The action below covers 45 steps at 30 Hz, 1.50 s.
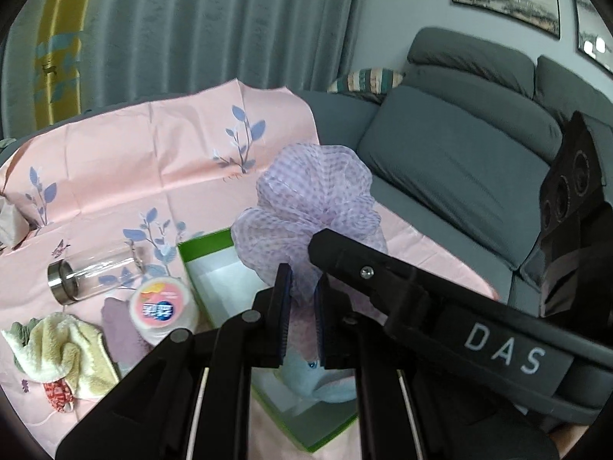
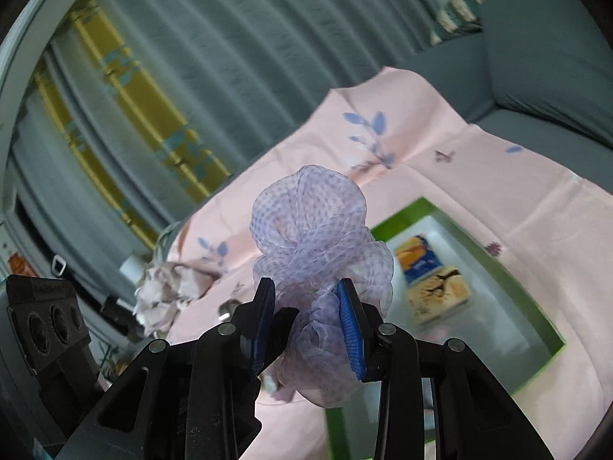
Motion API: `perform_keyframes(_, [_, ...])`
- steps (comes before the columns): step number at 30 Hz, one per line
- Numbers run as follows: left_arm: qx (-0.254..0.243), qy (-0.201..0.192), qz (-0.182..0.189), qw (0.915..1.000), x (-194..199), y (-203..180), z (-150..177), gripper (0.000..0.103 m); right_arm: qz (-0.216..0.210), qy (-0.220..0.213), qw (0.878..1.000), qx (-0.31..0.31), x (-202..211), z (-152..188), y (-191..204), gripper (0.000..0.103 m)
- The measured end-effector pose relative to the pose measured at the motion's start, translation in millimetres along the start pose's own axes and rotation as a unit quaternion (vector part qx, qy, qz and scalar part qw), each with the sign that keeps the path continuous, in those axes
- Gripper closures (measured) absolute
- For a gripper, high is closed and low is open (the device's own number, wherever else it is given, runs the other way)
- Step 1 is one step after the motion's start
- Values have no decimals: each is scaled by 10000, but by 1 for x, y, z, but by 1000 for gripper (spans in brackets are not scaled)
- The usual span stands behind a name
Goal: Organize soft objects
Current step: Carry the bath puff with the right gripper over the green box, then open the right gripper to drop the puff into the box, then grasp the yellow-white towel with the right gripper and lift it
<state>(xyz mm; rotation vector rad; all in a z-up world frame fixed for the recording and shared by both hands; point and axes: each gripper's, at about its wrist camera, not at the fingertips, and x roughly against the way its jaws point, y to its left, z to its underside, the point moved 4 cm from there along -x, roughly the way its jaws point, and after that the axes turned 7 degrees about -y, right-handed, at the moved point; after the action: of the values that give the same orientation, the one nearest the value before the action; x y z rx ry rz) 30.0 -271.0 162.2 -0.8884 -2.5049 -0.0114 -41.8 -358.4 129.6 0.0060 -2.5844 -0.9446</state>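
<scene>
On the pink cloth [image 1: 115, 161]: green box [image 1: 203, 245] lying open
Box contents: pale blue plush [image 1: 318, 379]; a printed packet [image 2: 433, 280] in the right wrist view
Mesh puff [image 2: 318, 237]: lilac, ruffled netting, raised above the box
Right gripper [image 2: 306, 318]: clamped on the puff
Left gripper [image 1: 302, 306]: closed, pinching the puff's base

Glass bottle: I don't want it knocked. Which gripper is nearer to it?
Left. The left gripper hovers to the right of the glass bottle; the right gripper reaches in from farther right.
</scene>
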Motion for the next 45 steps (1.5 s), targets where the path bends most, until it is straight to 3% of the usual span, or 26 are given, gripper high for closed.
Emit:
perform_keyframes(12, [-3,680,-121,9976,-55,-5,19,96,503,460,9947,-776,-32,11,-56,66])
perform_keyframes(17, [66,720,-101,9973,-60,-2,23,92,855,610,9909,-838,-41,16,-66,66])
perform_keyframes(24, [42,610,-45,9981,-48,-2,19,89,1139,454,9896,-758,-33,12,-67,66])
perform_keyframes(25, [49,580,-42,9983,-45,-2,18,85,1194,431,9892,-734,-32,11,-66,65])
perform_keyframes(29, [132,423,-25,9990,-27,5,14,68,1181,201,9908,-622,-21,7,-57,39])
perform_keyframes(31, [185,354,-18,9992,-17,10,12,41,1181,134,9915,-530,-16,4,-50,37])
perform_keyframes(34, [157,186,-117,9996,0,20,9,18,1243,-46,9915,-370,-10,2,-40,27])
perform_keyframes(37, [184,26,-235,9996,20,33,7,9,1154,-105,9930,-231,-5,0,-28,25])
perform_keyframes(38, [214,0,-285,9994,27,39,7,7,1138,-140,9932,-179,-4,0,-24,17])
perform_keyframes(40, [284,-51,-348,9990,39,48,7,1,1111,-207,9935,-100,-2,0,-17,13])
perform_keyframes(45, [519,-111,-475,9975,72,77,11,1,1037,-245,9942,140,1,1,2,8])
